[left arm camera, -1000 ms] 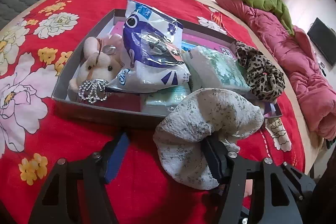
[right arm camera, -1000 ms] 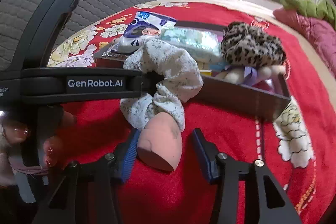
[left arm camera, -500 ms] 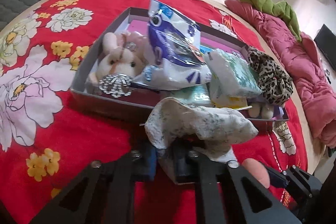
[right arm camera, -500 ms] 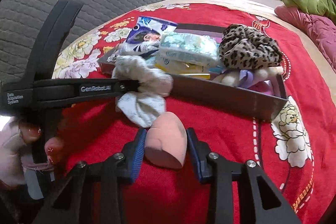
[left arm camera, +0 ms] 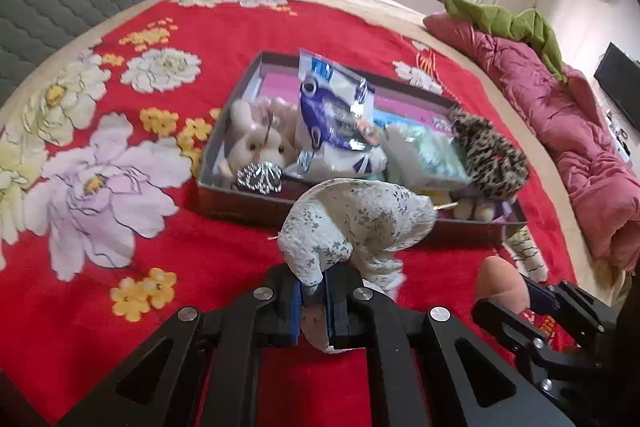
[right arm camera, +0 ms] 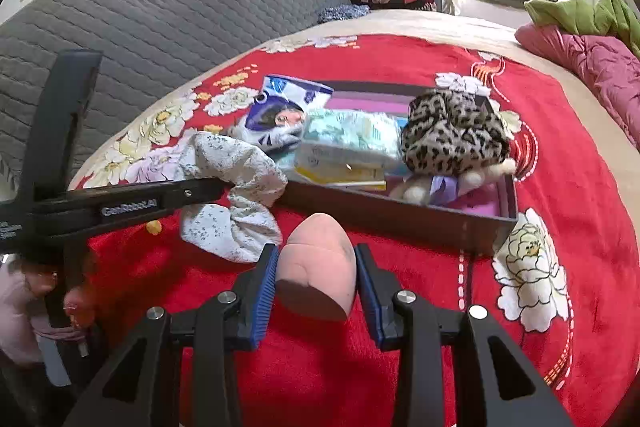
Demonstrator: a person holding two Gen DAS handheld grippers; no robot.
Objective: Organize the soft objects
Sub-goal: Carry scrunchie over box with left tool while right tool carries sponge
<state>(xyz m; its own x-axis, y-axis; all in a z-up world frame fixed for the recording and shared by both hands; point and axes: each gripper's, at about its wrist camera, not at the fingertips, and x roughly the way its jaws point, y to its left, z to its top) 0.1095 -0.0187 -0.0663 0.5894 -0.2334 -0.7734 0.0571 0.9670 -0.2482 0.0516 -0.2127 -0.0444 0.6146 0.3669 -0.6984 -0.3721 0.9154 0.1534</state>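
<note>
Left tongs [left arm camera: 312,301] are clamping the scrunchie [left arm camera: 356,223] and right tongs [right arm camera: 316,279] the sponge [right arm camera: 316,271], both lifting near the crowded box [right arm camera: 400,215], where either may be sliding off the heap

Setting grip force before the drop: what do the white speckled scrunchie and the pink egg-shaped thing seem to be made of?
White speckled scrunchie: thin matte woven fabric, probably cotton; it gathers in soft ruffles and folds flat where the left gripper pinches it. Pink egg-shaped sponge: looks like matte foam, smooth with a flat-cut end, clamped in the right gripper.
</note>
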